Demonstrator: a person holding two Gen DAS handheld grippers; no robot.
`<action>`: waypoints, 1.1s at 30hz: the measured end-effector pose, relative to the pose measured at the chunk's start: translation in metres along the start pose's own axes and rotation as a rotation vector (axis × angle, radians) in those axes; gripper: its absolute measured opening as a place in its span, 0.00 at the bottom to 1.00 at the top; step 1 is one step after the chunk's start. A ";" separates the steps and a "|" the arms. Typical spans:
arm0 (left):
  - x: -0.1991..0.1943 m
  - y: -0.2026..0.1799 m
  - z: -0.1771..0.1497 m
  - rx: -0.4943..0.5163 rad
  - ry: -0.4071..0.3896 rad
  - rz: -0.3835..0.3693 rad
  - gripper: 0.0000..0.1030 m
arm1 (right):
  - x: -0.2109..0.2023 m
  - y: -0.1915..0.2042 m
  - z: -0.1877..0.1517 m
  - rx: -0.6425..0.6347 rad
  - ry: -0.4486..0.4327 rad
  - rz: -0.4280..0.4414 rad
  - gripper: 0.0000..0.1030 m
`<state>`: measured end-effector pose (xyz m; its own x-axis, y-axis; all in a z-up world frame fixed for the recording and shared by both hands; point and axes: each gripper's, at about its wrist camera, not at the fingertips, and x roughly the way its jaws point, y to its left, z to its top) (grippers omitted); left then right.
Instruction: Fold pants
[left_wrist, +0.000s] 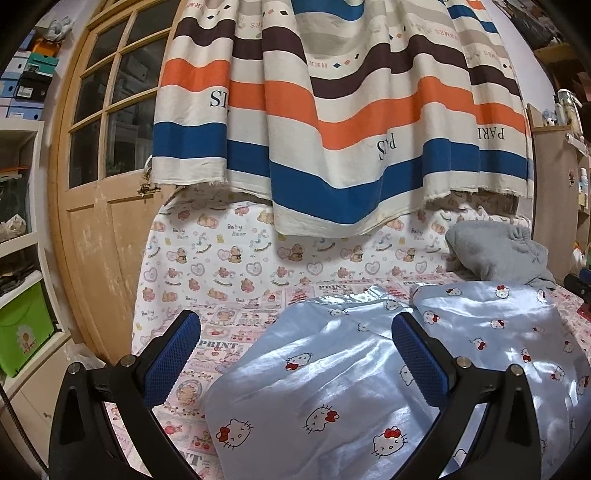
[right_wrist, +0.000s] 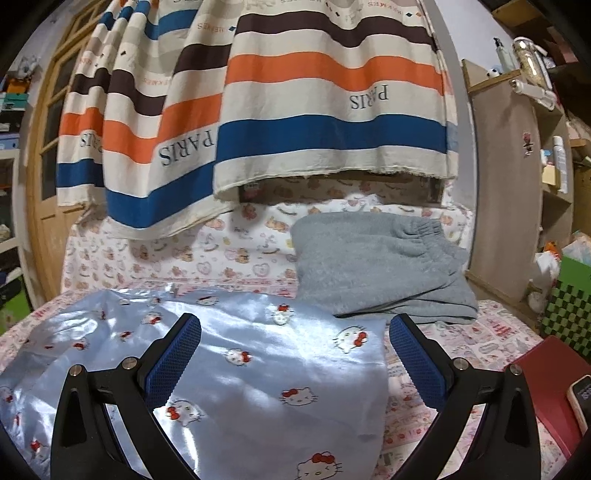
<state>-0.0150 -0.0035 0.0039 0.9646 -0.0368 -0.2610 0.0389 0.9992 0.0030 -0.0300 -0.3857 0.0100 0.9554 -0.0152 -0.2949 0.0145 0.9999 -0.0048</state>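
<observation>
Glossy pale-blue cat-print pants (right_wrist: 258, 354) — wrinkled, spread on the patterned sheet (left_wrist: 207, 295), cut off at frame bottom; left gripper (left_wrist: 295, 358) and right gripper (right_wrist: 295, 358) — fingers apart, empty.

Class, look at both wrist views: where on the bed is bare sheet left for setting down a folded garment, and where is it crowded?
Free: printed sheet left of the blue satin pants, toward the wooden door; also a strip between the pants and the red box. Crowded: the centre under the pants, and the back right, where the grey garment lies.
</observation>
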 end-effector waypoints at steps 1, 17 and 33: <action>0.000 -0.001 0.000 0.003 0.002 0.003 1.00 | 0.000 0.001 0.000 -0.005 0.000 0.001 1.00; -0.044 -0.012 0.016 0.060 -0.081 0.031 1.00 | -0.016 0.008 0.006 -0.017 -0.044 -0.078 0.96; -0.043 0.005 0.094 -0.047 -0.069 0.020 1.00 | -0.029 0.034 0.067 0.008 -0.072 0.048 0.99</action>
<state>-0.0316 0.0019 0.1062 0.9809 -0.0157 -0.1941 0.0085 0.9992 -0.0380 -0.0374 -0.3517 0.0823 0.9739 0.0328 -0.2248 -0.0301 0.9994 0.0158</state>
